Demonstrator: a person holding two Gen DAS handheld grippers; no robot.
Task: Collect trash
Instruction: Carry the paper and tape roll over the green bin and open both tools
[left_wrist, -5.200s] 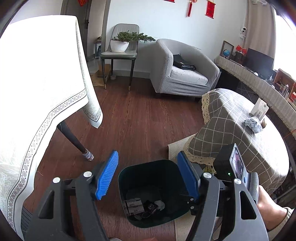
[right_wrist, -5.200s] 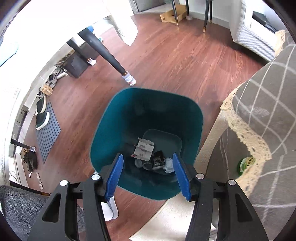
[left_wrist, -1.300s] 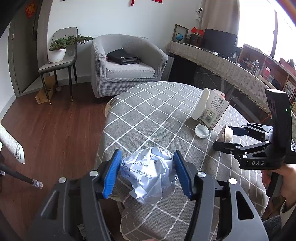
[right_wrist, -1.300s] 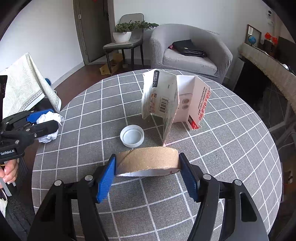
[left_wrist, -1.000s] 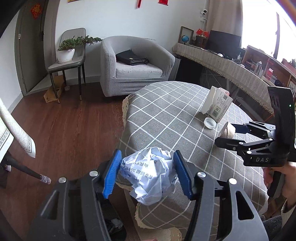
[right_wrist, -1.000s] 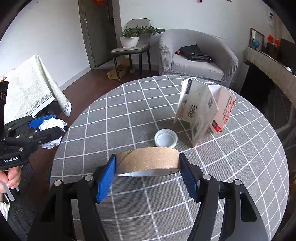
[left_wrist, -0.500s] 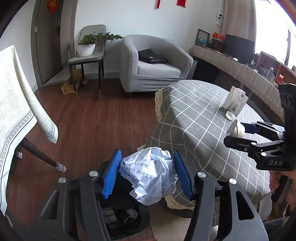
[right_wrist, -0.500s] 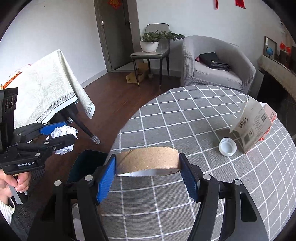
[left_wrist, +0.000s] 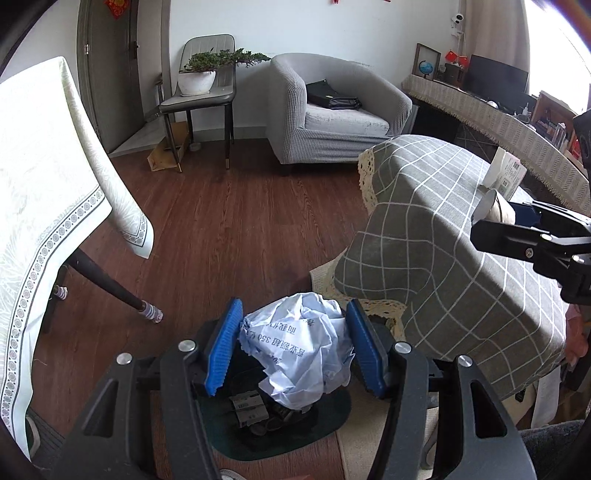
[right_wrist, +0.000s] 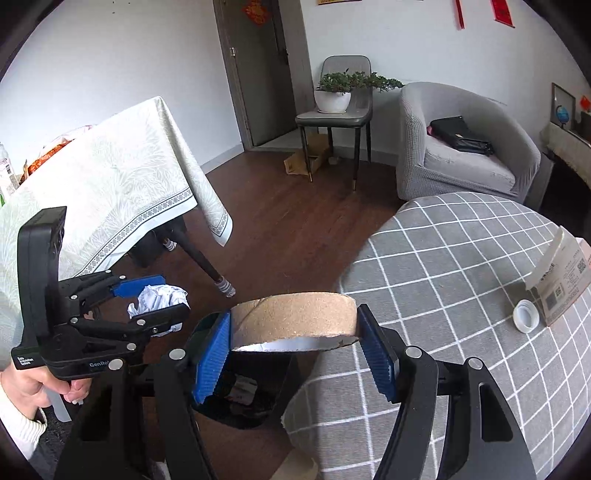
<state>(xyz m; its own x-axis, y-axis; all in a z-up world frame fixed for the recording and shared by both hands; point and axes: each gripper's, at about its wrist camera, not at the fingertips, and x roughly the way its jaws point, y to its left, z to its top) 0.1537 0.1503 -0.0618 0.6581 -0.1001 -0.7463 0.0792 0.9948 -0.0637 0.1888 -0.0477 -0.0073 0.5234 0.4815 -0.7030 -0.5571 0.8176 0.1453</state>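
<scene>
Already the bin (left_wrist: 332, 413) is holding scraps; left gripper (left_wrist: 294, 347) is clamping crumpled paper (left_wrist: 299, 354), right gripper (right_wrist: 294, 343) clamping cardboard ring (right_wrist: 295, 317) (carton (right_wrist: 561, 288), cap (right_wrist: 526, 315) remaining).

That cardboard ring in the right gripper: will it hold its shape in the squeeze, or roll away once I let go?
The cardboard ring looks thin-walled with a torn lower edge, so the right gripper could probably flatten it if squeezed harder. It seems light. Being round, it might roll if it lands on edge, though the bin below should catch it.
</scene>
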